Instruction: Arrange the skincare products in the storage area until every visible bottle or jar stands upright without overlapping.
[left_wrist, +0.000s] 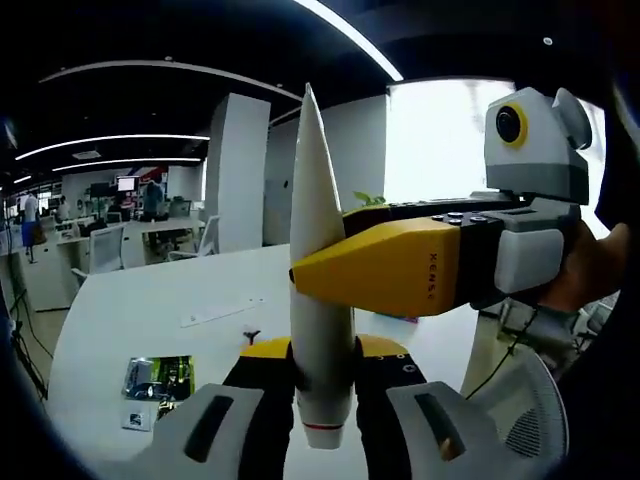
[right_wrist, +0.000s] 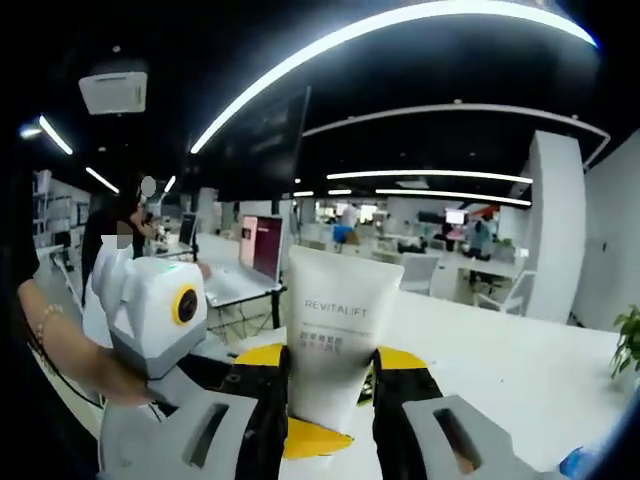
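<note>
1. My left claw (left_wrist: 322, 400) pinches a white tube (left_wrist: 318, 300) edge-on, above the tabletop (left_wrist: 130, 310).
2. My right claw (right_wrist: 330, 400) clamps that tube (right_wrist: 335, 335), label "REVITALIFT" facing.
3. Packet (left_wrist: 157, 380) lies on tabletop.

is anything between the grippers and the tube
No. The white tube is already clamped between the right gripper jaws, and in the left gripper view it sits between the left gripper jaws too.
</note>
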